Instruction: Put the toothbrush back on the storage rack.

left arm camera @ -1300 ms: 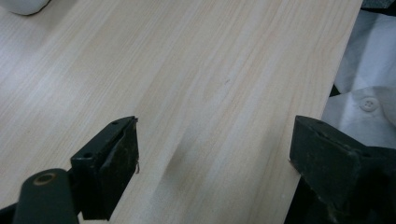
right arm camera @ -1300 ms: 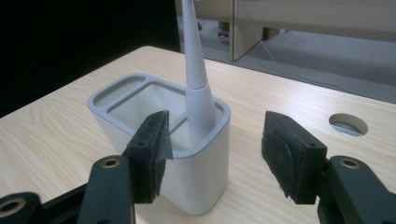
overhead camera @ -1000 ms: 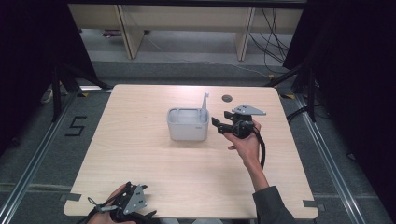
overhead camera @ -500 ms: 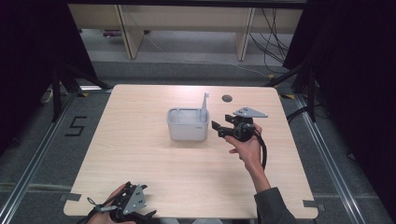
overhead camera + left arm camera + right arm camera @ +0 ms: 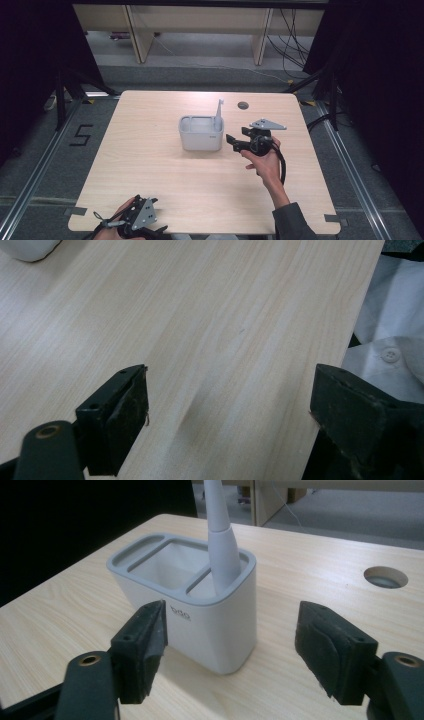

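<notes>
From above, the holder [image 5: 201, 133] sits near the middle of the table [image 5: 150, 165], a pale brush handle [image 5: 219, 111] standing upright in its right-hand slot. The right gripper [image 5: 235, 142] hovers just right of the holder, jaws aimed at it and clear of its wall; they have just been opening, with nothing between them. Down at the near edge, left of centre, the left gripper [image 5: 137, 222] rests low on the table, well apart from the holder. A round hole [image 5: 243, 105] sits in the tabletop, far of the right gripper. Left gripper view now: jaws wide apart over bare wood, nothing in the gap, a corner of the holder [image 5: 27, 249] in the far left of the picture. Right gripper view: both pads stand spread, the holder [image 5: 210, 620] just beyond them, untouched, and the handle [image 5: 220, 540] leans in the narrow compartment nearest the camera, with the hole [image 5: 385, 576] far right.
</notes>
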Motion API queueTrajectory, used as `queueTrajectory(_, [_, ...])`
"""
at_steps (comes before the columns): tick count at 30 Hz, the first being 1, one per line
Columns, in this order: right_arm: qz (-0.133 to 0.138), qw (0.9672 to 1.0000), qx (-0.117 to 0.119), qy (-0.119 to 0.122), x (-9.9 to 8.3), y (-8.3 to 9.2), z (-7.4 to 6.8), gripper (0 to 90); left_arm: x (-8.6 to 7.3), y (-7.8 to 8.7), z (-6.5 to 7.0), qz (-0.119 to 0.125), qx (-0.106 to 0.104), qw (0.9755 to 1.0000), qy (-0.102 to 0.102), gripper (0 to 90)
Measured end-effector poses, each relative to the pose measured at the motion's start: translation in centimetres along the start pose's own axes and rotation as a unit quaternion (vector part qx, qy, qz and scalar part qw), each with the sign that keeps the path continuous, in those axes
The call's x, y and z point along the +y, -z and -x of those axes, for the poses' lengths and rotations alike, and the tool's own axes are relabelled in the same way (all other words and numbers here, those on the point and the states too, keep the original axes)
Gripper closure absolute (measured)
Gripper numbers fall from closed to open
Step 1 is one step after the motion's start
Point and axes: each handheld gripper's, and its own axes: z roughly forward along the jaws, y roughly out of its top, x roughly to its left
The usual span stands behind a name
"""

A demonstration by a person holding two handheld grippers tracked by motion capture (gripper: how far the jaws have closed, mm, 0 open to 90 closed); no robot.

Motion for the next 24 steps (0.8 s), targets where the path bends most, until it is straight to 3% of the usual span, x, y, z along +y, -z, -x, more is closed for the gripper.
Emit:
queueTrajectory(1, [-0.001, 0.9999, -0.005, 0.011, -0.2, -0.2, 0.0, 27.4, 0.0, 0.0, 0.0, 0.000, 0.000, 1.0000, 0.000, 15.4])
queueTrajectory(11, [-0.013, 0.9999, 0.003, 0.004, -1.0, -0.5, -0.7, 23.3, 0.0, -0.1, 0.0, 0.005, 0.002, 1.0000, 0.003, 15.4])
queueTrajectory(12, [-0.012, 0.9998, -0.004, 0.016, -1.0, -0.5, -0.6, 22.3, 0.0, -0.1, 0.0, 0.005, 0.001, 1.0000, 0.003, 15.4])
queueTrajectory(19, [-0.022, 0.9997, 0.006, -0.005, -1.6, -0.6, -0.8, 21.5, 0.0, 0.0, 0.0, 0.003, -0.001, 1.0000, 0.003, 15.4])
queueTrajectory(22, [-0.020, 0.9998, 0.002, 0.008, -1.7, -0.7, -0.7, 21.5, 0.0, -0.1, 0.0, 0.003, -0.001, 1.0000, 0.004, 15.4])
queueTrajectory(23, [-0.026, 0.9997, -0.004, 0.001, -1.8, -0.7, -0.8, 21.5, 0.0, -0.1, 0.0, 0.003, -0.001, 1.0000, 0.005, 15.4])
queueTrajectory(24, [-0.027, 0.9996, 0.007, -0.001, -1.8, -0.6, -0.8, 21.5, 0.0, -0.1, 0.0, 0.003, -0.001, 1.0000, 0.005, 15.4])
